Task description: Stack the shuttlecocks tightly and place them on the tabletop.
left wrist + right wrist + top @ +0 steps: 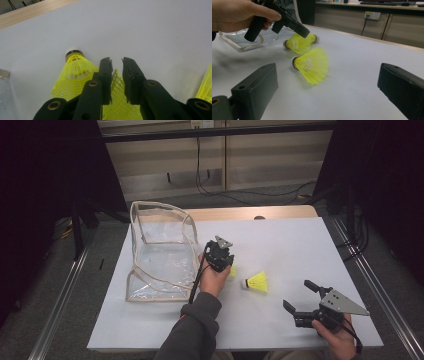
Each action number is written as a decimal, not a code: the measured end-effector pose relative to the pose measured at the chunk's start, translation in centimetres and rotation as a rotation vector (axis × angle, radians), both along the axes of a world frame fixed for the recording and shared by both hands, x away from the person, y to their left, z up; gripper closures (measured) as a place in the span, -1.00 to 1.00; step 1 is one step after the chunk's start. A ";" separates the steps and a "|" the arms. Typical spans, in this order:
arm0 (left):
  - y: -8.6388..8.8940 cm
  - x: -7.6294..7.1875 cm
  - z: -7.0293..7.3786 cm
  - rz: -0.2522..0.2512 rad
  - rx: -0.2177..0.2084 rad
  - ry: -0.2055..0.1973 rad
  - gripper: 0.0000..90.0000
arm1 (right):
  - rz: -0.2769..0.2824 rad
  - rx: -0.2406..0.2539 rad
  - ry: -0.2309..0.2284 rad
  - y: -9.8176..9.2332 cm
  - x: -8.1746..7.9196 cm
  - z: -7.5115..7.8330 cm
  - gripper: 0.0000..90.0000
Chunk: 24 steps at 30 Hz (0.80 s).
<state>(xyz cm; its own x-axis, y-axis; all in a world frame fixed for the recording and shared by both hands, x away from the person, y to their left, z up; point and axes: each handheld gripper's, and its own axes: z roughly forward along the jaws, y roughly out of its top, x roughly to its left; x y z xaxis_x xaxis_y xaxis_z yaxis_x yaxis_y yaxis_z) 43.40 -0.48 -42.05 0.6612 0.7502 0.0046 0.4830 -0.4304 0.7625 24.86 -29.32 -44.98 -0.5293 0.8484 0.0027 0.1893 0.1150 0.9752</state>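
Just under the left gripper (117, 62) — a yellow shuttlecock (75, 75).

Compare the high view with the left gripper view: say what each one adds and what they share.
High view adds: the whole clear bag, the right hand-held gripper with jaws wide open at the table's near right, and the person's sleeve.

Left gripper view adds: the left hand-held gripper seen close, jaws narrowly apart over the mesh skirt of the near shuttlecock, whose white tip points away.

Shared: that shuttlecock, the second shuttlecock and the white table.
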 end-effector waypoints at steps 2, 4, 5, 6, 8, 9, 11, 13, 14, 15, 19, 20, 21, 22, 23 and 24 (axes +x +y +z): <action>0.0 0.0 0.0 0.002 -0.001 0.001 0.70 | 0.001 0.000 -0.001 0.0 0.0 0.0 -0.95; 0.0 0.0 0.0 -0.003 -0.002 0.005 0.68 | 0.002 -0.001 0.001 0.0 0.0 0.0 -0.95; -0.1 0.0 0.0 -0.003 -0.003 0.006 0.68 | 0.002 -0.002 0.003 0.0 0.0 0.0 -0.95; -0.1 0.0 0.0 -0.004 -0.004 0.007 0.68 | 0.003 -0.002 0.004 0.0 0.0 0.0 -0.95; -0.1 0.0 -0.1 -0.004 -0.001 0.008 0.68 | 0.003 -0.002 0.004 0.0 0.0 0.0 -0.95; -0.1 0.0 -0.1 -0.002 -0.002 0.007 0.68 | 0.001 -0.001 0.003 0.0 0.0 0.0 -0.95; -0.1 0.0 -0.1 -0.002 -0.002 0.007 0.68 | 0.004 -0.001 0.002 0.1 0.0 0.0 -0.95; -0.1 0.0 -0.1 -0.002 -0.005 0.008 0.67 | 0.004 -0.001 0.002 0.1 0.0 0.0 -0.95; -0.1 0.0 -0.1 -0.002 -0.004 0.007 0.66 | 0.003 -0.002 0.001 0.0 0.0 0.0 -0.95; -0.1 0.0 -0.1 0.000 -0.005 0.007 0.65 | 0.002 -0.003 0.005 0.0 0.0 0.0 -0.95; -0.1 0.0 -0.1 -0.004 -0.008 0.011 0.63 | 0.003 -0.001 0.005 0.0 0.0 0.0 -0.95; -0.1 0.0 0.0 -0.004 -0.008 0.011 0.63 | 0.003 -0.003 0.003 0.0 0.0 0.0 -0.95; -0.1 0.0 0.0 -0.003 -0.006 0.011 0.63 | 0.005 -0.001 0.002 0.0 0.0 0.0 -0.95; 0.0 0.0 0.0 -0.003 -0.006 0.010 0.63 | 0.004 -0.001 0.001 0.1 0.0 0.0 -0.95; 0.0 0.0 0.0 -0.004 -0.005 0.009 0.63 | 0.004 -0.002 0.001 0.1 0.0 0.0 -0.95; 0.0 0.0 0.0 -0.003 -0.006 0.008 0.63 | 0.004 -0.001 0.002 0.1 0.0 0.0 -0.95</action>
